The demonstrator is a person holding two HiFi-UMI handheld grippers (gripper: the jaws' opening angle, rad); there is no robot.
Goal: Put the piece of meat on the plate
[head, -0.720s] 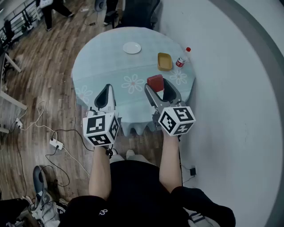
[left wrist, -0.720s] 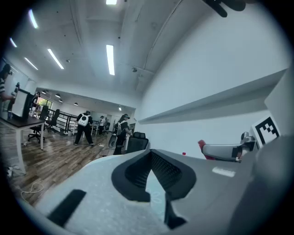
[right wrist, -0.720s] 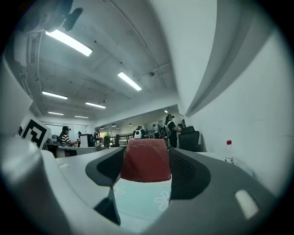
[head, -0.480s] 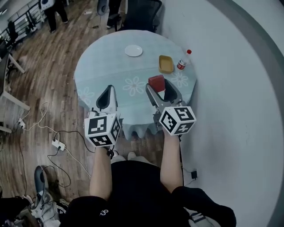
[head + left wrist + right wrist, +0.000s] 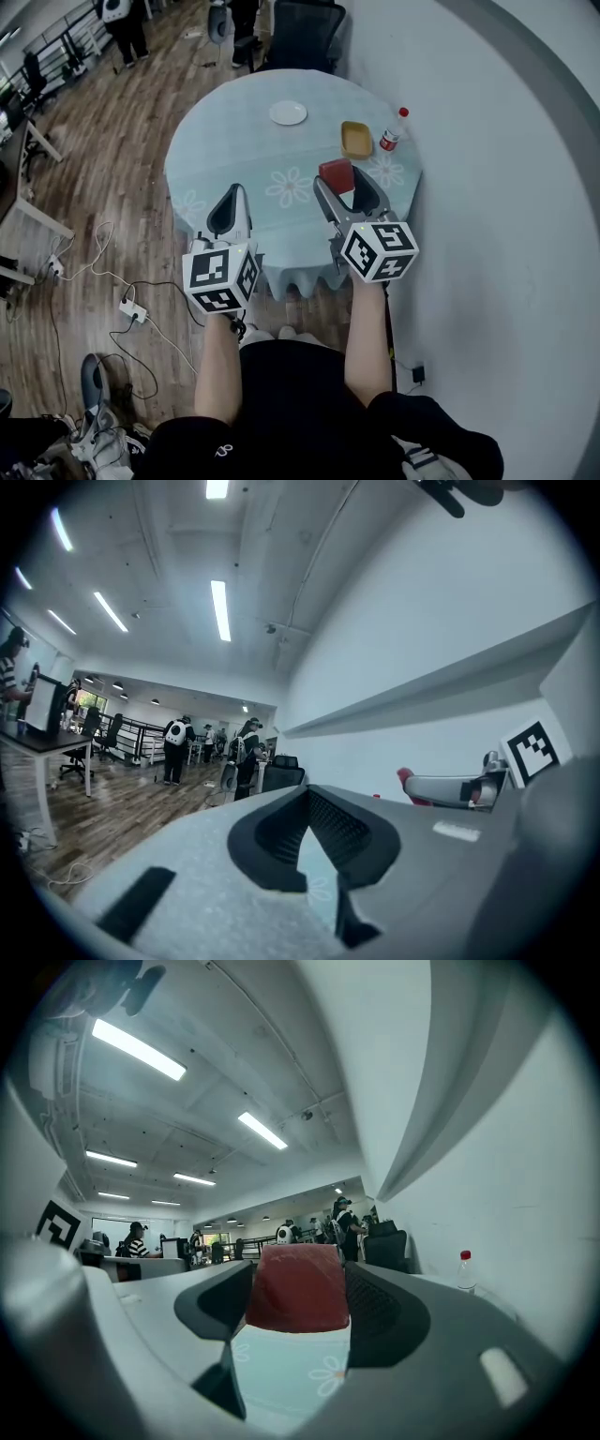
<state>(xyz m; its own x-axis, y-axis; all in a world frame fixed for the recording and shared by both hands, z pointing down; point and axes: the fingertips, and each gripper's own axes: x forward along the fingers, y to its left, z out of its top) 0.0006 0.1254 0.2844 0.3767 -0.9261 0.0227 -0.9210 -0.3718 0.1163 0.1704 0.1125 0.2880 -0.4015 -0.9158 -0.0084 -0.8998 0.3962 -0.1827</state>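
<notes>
A red block of meat (image 5: 335, 172) sits between the jaws of my right gripper (image 5: 337, 181), which is shut on it and held level over the near right part of the round table (image 5: 225, 131). In the right gripper view the piece of meat (image 5: 298, 1288) fills the gap between the dark pads, clear of the cloth below. A small white plate (image 5: 288, 113) lies at the far side of the table. My left gripper (image 5: 231, 200) hovers level over the table's near left edge, its jaws closed together with nothing in them (image 5: 305, 794).
A yellow dish (image 5: 355, 139) and a red-capped bottle (image 5: 391, 132) stand at the table's right, by the white wall. An office chair (image 5: 302, 33) is behind the table. Cables and a power strip (image 5: 133, 310) lie on the wooden floor to the left, and people stand far off.
The whole view has drifted slightly. Both grippers keep their places over the table, and the right one still holds the meat.
</notes>
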